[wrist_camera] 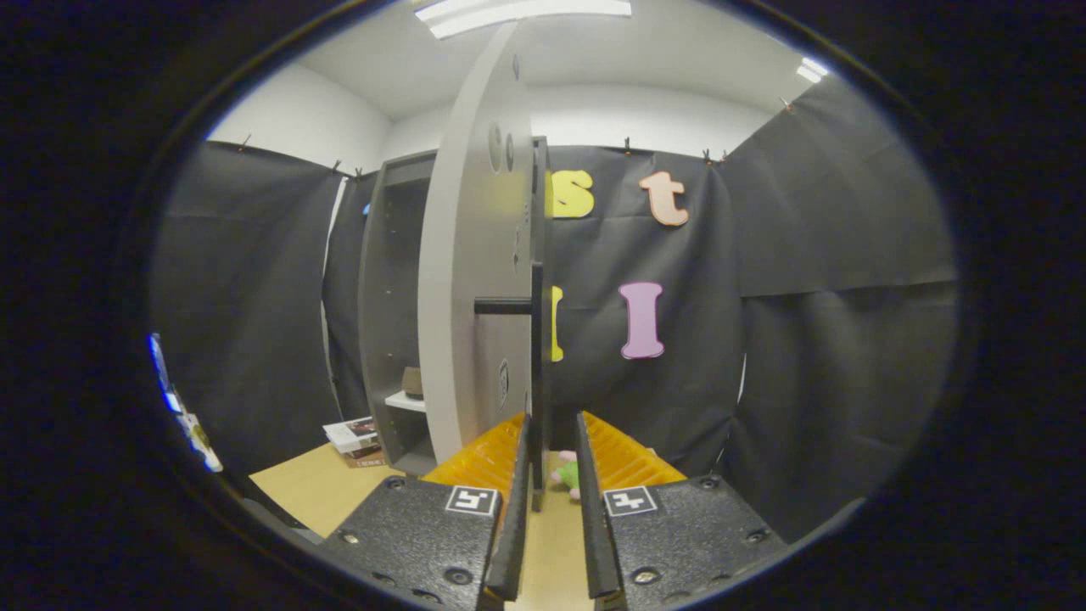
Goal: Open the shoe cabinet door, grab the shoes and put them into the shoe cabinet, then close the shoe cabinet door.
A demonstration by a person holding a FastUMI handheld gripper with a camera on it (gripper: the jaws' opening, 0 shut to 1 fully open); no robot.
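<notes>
Tool (553,441) level — seemingly gripping open cabinet door (475,280).

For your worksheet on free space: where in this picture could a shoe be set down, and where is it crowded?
Bare wooden floor lies left of the tongs, in front of the stack of books. Inside the cabinet, the white shelf has some room beside a small brown object. It is crowded at the door, whose dark edge sits between the fingers, a small toy beyond.
</notes>
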